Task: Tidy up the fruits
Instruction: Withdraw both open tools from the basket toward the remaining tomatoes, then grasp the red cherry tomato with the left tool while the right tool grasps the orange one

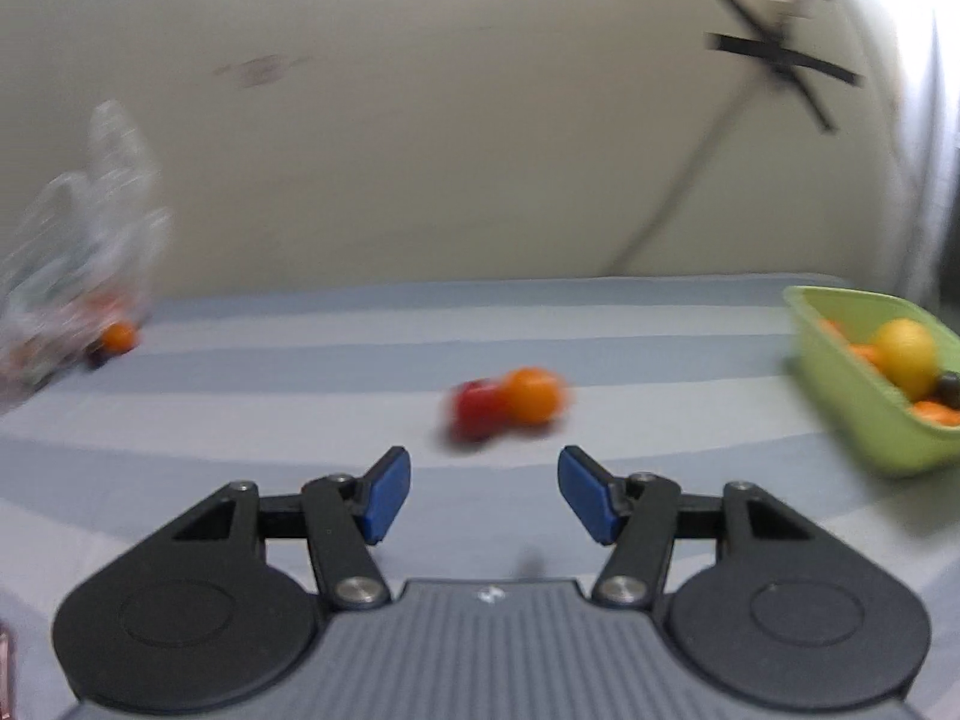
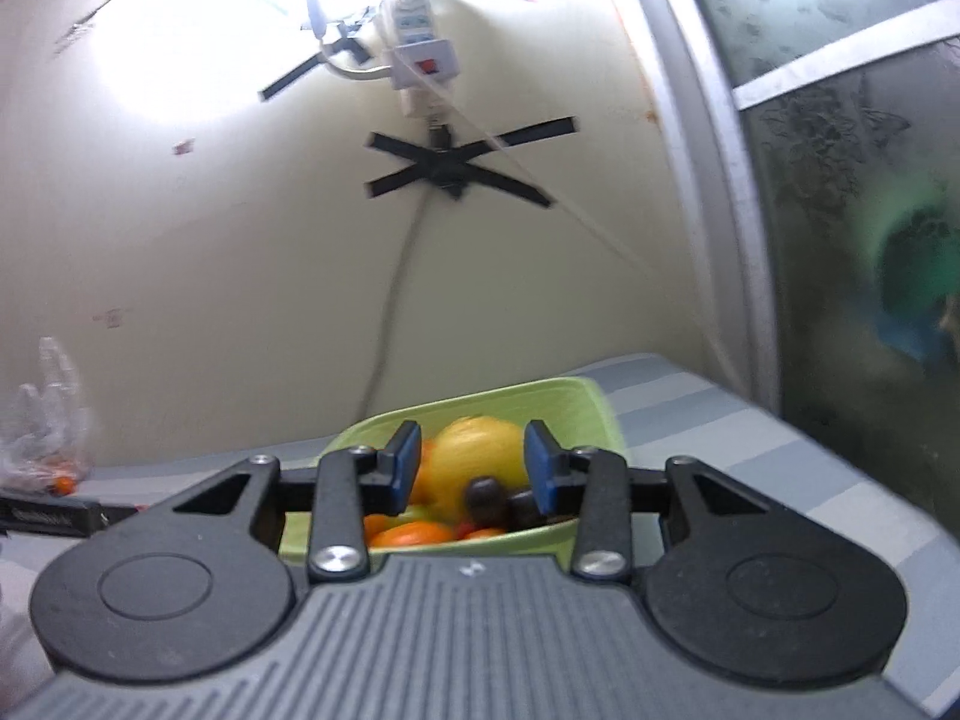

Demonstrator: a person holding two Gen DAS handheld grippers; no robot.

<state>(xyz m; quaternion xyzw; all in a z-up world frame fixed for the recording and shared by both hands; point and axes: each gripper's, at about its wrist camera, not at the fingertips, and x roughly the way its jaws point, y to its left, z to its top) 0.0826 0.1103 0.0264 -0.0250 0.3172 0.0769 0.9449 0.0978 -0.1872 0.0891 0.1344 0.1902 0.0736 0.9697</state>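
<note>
A red fruit [image 1: 474, 411] and an orange fruit [image 1: 531, 396] lie touching on the striped grey-blue cloth [image 1: 300, 372], blurred, just ahead of my left gripper [image 1: 485, 468]. That gripper is open with nothing between its blue pads. A green bin [image 1: 864, 420] at the right holds a yellow fruit [image 1: 906, 354], orange fruits and a dark one. My right gripper [image 2: 474, 450] hovers open over the near side of the green bin [image 2: 564, 402]. Beyond its pads lie the yellow fruit [image 2: 480, 450], dark fruits [image 2: 486, 498] and orange fruits [image 2: 414, 534]; the pads press on none of them.
A crumpled clear plastic bag [image 1: 78, 252] sits at the far left with a small orange fruit [image 1: 118, 336] beside it. The cream wall behind carries a cable [image 2: 390, 312] taped with black crosses and a power strip [image 2: 420, 54]. A metal-framed frosted pane [image 2: 840, 180] stands right of the bin.
</note>
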